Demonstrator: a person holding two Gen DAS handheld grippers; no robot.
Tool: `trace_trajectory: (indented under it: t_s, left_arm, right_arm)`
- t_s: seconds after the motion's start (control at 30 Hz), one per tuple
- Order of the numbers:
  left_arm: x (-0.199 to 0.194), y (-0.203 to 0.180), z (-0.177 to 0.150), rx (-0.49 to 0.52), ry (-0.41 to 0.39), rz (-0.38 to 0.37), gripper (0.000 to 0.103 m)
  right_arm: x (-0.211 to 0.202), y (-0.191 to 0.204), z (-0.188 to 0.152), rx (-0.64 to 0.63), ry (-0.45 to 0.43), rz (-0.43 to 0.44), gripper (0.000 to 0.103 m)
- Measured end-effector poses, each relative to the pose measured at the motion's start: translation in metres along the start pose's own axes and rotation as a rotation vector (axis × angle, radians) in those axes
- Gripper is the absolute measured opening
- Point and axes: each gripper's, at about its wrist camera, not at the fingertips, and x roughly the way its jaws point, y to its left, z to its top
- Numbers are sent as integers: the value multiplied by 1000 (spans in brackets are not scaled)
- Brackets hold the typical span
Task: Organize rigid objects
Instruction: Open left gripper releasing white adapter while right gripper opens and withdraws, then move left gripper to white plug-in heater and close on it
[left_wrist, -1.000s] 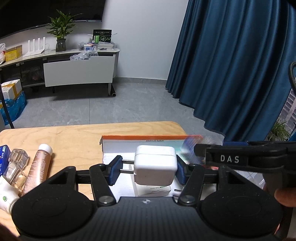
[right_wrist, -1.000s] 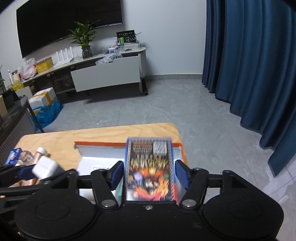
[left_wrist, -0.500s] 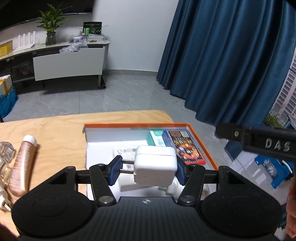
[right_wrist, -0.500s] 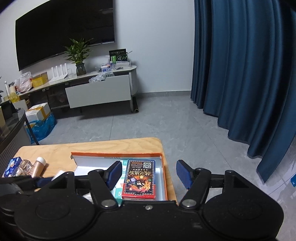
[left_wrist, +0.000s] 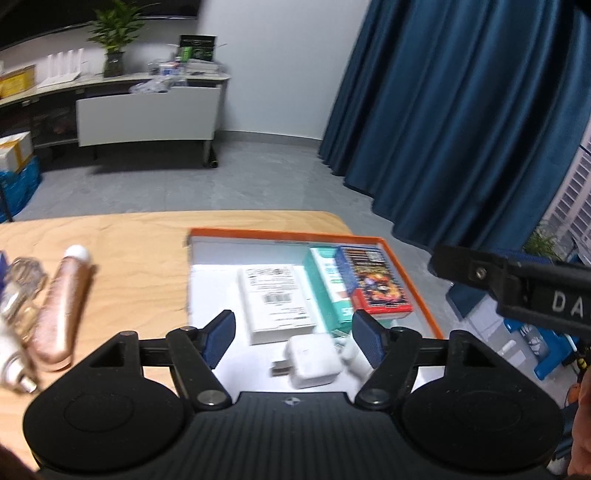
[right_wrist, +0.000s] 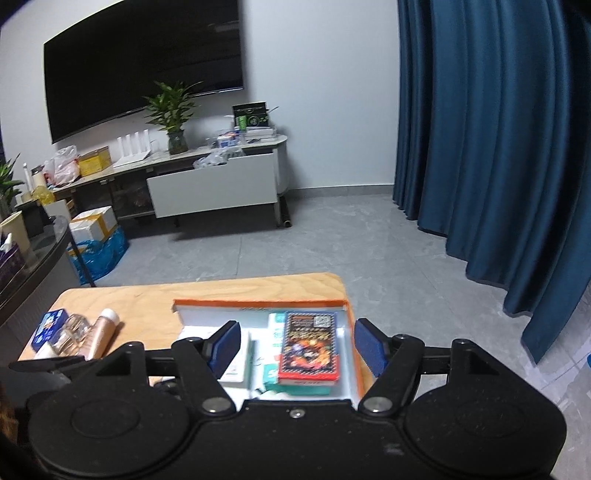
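Note:
An orange-rimmed white tray on the wooden table holds a white labelled box, a teal box and a red-and-blue card box. A white charger plug lies in the tray's near end, below my open, empty left gripper. My right gripper is open and empty above the card box, over the tray. Its black body shows at right in the left wrist view.
Left of the tray lie a copper-coloured bottle, clear glass bottles and a white tube. A blue packet lies at the table's left end. The table's right edge is just past the tray.
My left gripper opened and let the white charger plug drop into the tray. My right gripper released the card box into the tray earlier and has drawn back and up.

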Motion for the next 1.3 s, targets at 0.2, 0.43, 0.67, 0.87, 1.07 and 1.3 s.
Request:
trace_trajectory:
  t_s: [0.2,0.43,0.67,0.87,1.07,1.3]
  left_arm:
    - [-26,25,-7,-50,-17,66,78]
    - [-54,61,-20,-104,-24,127,82]
    - [-73,107,-35,-163,-35,213,88]
    - [-81,147,-43,-206,-34,279,93]
    - [-78,170,-42,-184,-32,310,99]
    - [-55,181,-35,-114,-12,287,103]
  right_arm:
    - [1,24,-9,-20,33,42,83]
    - [4,64,-19,-64,71,105,83]
    - [6,102,-28,-126,104,158,83]
    - [12,129,-36,-164,128,193,84]
    - [18,146,-44,-186,151,215,84]
    - [25,148,-46,-189,170,215,84]
